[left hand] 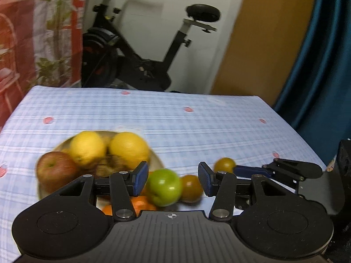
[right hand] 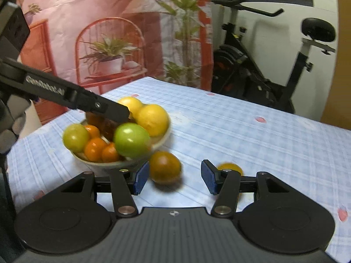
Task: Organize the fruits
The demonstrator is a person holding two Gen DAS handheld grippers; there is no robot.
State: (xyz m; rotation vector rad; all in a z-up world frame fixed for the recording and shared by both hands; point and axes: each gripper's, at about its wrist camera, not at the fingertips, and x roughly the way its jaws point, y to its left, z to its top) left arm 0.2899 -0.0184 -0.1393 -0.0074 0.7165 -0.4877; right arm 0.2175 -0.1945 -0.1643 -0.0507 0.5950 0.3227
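Observation:
A pale bowl (right hand: 162,139) on the blue checked cloth holds two yellow citrus (left hand: 129,150), a red apple (left hand: 56,169), two green apples (right hand: 131,140) and several small oranges (right hand: 95,149). A brownish tomato-like fruit (right hand: 164,167) lies on the cloth beside the bowl, and a second one (right hand: 229,167) lies further right. My right gripper (right hand: 175,178) is open just short of the first fruit, not touching it. My left gripper (left hand: 173,179) is open and empty above the bowl's near edge; one of its fingers (right hand: 116,110) reaches over the fruit. One of the right gripper's fingers (left hand: 252,171) lies beside the second loose fruit (left hand: 224,164).
The table (left hand: 175,118) ends at a far edge. Behind it stand an exercise bike (left hand: 140,65) and a printed backdrop with plants (right hand: 109,43). A blue curtain (left hand: 318,76) hangs at the right. The cloth right of the bowl is bare apart from the two loose fruits.

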